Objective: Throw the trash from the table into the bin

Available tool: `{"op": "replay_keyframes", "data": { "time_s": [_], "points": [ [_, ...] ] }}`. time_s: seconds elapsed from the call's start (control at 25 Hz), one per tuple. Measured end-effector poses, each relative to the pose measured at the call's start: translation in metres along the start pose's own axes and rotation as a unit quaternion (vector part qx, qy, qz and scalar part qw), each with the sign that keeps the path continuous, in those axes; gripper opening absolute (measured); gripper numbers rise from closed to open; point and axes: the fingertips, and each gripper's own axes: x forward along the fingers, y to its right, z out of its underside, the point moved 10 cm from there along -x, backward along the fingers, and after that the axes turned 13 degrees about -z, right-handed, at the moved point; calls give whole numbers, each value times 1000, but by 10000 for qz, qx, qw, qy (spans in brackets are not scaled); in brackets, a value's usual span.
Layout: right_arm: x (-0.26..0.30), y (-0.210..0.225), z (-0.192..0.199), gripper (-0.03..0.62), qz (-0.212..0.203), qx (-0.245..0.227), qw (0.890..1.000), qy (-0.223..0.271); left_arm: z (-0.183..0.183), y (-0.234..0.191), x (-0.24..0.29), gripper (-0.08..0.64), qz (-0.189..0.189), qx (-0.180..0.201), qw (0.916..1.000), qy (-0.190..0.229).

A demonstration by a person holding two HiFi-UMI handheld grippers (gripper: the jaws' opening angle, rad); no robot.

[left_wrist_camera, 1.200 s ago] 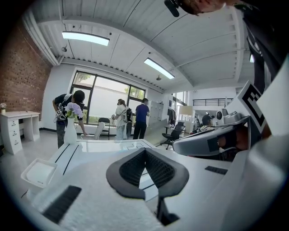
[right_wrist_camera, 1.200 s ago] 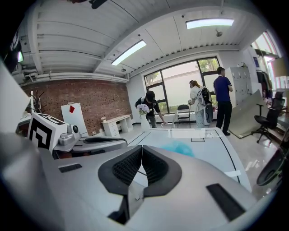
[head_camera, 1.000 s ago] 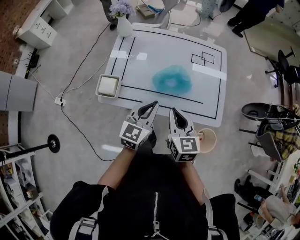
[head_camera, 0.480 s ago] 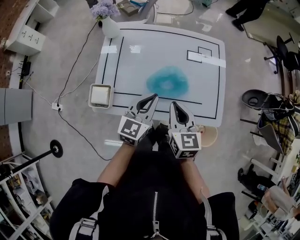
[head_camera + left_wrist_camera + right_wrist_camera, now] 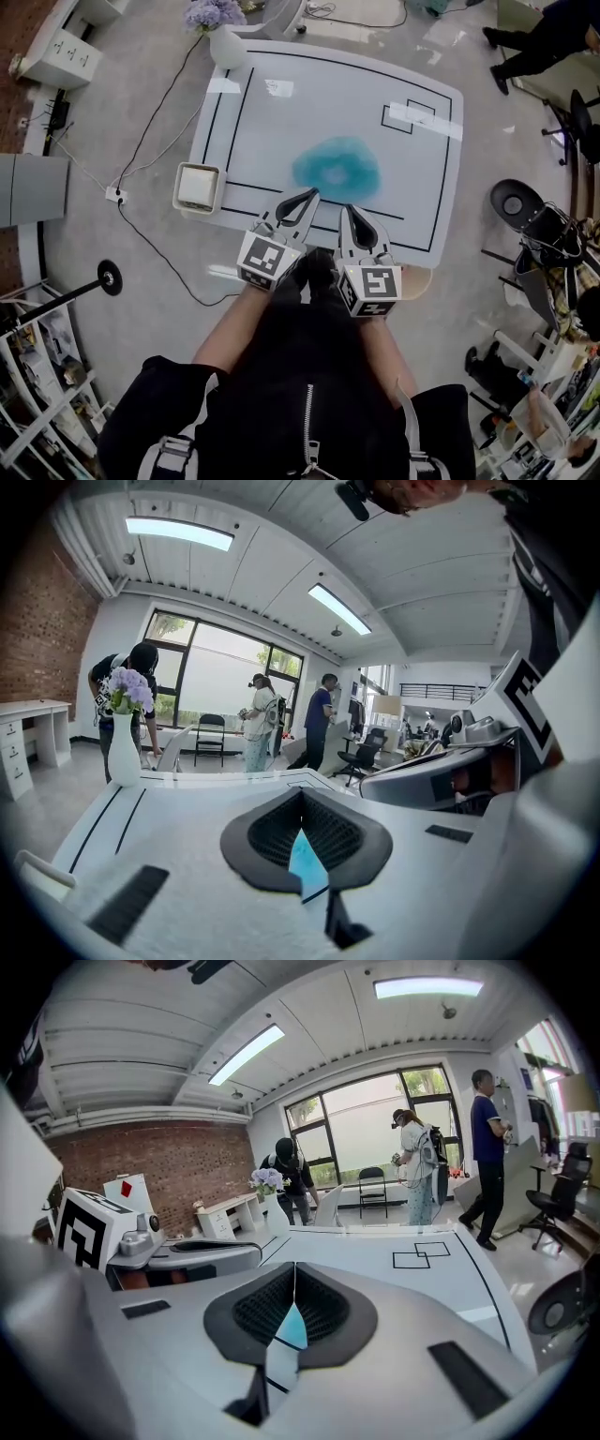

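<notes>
Both grippers over the table's near edge, side by side, pointing at the trash.

Left gripper: jaws closed together, nothing between them; in its own view the pads meet at the tip, and blue shows only through the gap beneath.

Right gripper: jaws likewise pressed together and empty.

Blue crumpled trash lies on the white table, just beyond both tips, touched by neither.

Round tan bin sits on the floor by the table's near right corner, partly hidden behind the right gripper's cube.

Square white container at the table's left edge. White vase with purple flowers on the far left corner.

Markings:
- Black-and-white square markers on each cube, left and right.
- Black border lines on the tabletop, with two overlapping rectangles at the far right.
- Red diamond on a white card, seen in the right gripper view.
- No lettering large enough to read
</notes>
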Motion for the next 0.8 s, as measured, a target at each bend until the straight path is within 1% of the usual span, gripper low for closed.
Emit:
{"op": "replay_keyframes", "data": {
  "time_s": [0.24, 0.4, 0.56, 0.68, 0.8],
  "points": [
    [6, 12, 0, 11, -64, 5, 10000, -46, 5, 2, 12, 5, 30, -78, 9999, -116],
    [4, 20, -1, 11, -51, 11, 10000, -63, 9, 3, 17, 5, 91, 31, 9999, -86],
    [5, 26, 1, 11, -33, 23, 9999, -98, 3, 3, 21, 5, -46, -36, 9998, -192],
    [9, 30, 5, 11, -52, -100, 9998, -183, 4, 3, 22, 5, -20, -41, 9997, -241],
    [20, 29, 9, 11, -162, -282, 9990, -307, 13, -1, 18, 5, 7, 57, 9998, -213]
  ]
}}
